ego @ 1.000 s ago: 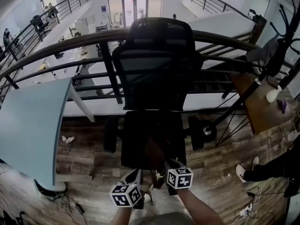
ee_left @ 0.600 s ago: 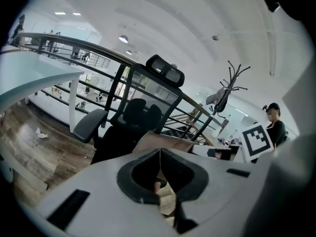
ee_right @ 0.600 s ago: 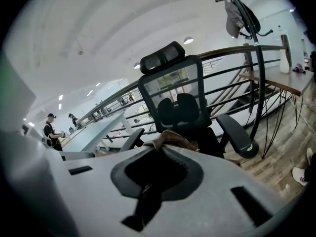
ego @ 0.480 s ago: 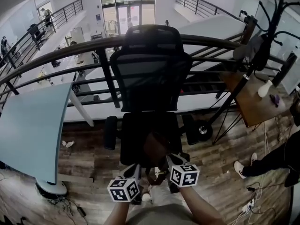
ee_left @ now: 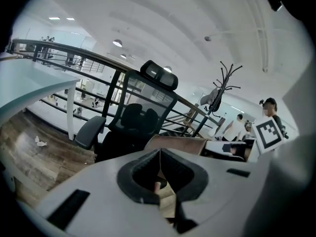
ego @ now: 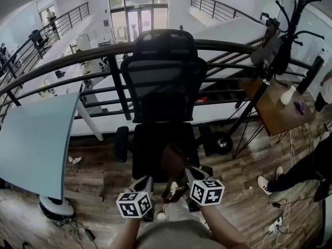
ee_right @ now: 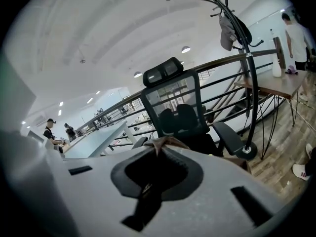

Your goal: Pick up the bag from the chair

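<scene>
Bag (ego: 173,162): brown paper, at the front edge of the chair (ego: 165,95) seat, on the person's side. Right gripper (ee_right: 158,146) fingers pressed together, pinching the bag's crumpled top. Left gripper (ee_left: 159,152) fingers likewise closed, apparently on its rim. Grasp judged done; bag seems barely clear of the seat. Remaining: lift it away from the chair.

No words, brands or numbers can be read anywhere. In front of the chair (ego: 165,87), the left marker cube (ego: 134,204) and the right marker cube (ego: 207,192) carry only black-and-white square code patterns, not letters. Far behind the chair, a small blue sign (ego: 106,23) beside the glass doors (ego: 140,22) is too small to read.
</scene>
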`<state>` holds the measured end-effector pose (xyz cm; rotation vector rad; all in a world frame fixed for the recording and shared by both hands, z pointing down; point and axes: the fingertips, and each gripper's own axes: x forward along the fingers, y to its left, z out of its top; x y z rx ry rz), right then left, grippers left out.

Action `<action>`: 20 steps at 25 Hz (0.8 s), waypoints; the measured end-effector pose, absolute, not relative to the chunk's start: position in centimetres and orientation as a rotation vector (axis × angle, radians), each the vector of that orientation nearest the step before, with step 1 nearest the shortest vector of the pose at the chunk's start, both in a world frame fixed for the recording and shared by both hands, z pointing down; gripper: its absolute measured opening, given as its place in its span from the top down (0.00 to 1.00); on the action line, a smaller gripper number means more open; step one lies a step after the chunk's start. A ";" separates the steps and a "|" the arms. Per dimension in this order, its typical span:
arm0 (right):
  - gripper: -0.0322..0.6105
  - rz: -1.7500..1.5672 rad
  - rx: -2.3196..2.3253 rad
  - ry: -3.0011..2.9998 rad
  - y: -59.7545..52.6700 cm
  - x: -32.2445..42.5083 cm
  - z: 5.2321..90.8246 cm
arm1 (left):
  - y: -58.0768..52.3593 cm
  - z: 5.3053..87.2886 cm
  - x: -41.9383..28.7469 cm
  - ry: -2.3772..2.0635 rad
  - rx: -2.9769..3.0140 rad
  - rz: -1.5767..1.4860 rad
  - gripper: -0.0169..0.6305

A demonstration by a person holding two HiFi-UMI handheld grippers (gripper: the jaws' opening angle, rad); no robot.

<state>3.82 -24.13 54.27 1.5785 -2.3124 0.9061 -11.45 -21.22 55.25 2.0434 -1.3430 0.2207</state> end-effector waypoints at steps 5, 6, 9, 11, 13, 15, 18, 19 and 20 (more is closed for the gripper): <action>0.92 0.906 1.586 -2.316 -23.5 3.7 54.1 | -21.0 55.4 -11.7 -1.345 2.048 0.229 0.97; 0.93 0.907 1.586 -2.317 -23.4 3.6 54.0 | -20.9 55.3 -11.7 -1.346 2.048 0.230 0.97; 0.93 0.908 1.581 -2.319 -23.3 3.5 53.8 | -20.8 55.3 -11.7 -1.344 2.051 0.235 0.97; 0.92 0.907 1.574 -2.320 -23.2 3.4 53.7 | -20.8 55.3 -11.6 -1.344 2.052 0.234 0.97; 0.93 0.906 1.568 -2.320 -23.2 3.4 53.7 | -20.8 55.3 -11.5 -1.344 2.053 0.234 0.97; 0.93 0.903 1.565 -2.320 -23.2 3.3 53.6 | -20.8 55.2 -11.5 -1.342 2.055 0.234 0.97; 0.93 0.900 1.560 -2.323 -23.3 3.1 53.4 | -20.8 55.2 -11.6 -1.341 2.054 0.231 0.97; 0.93 0.899 1.558 -2.324 -23.3 3.1 53.3 | -20.8 55.2 -11.6 -1.341 2.053 0.231 0.97; 0.93 0.898 1.556 -2.325 -23.3 3.0 53.3 | -20.8 55.3 -11.6 -1.341 2.052 0.232 0.97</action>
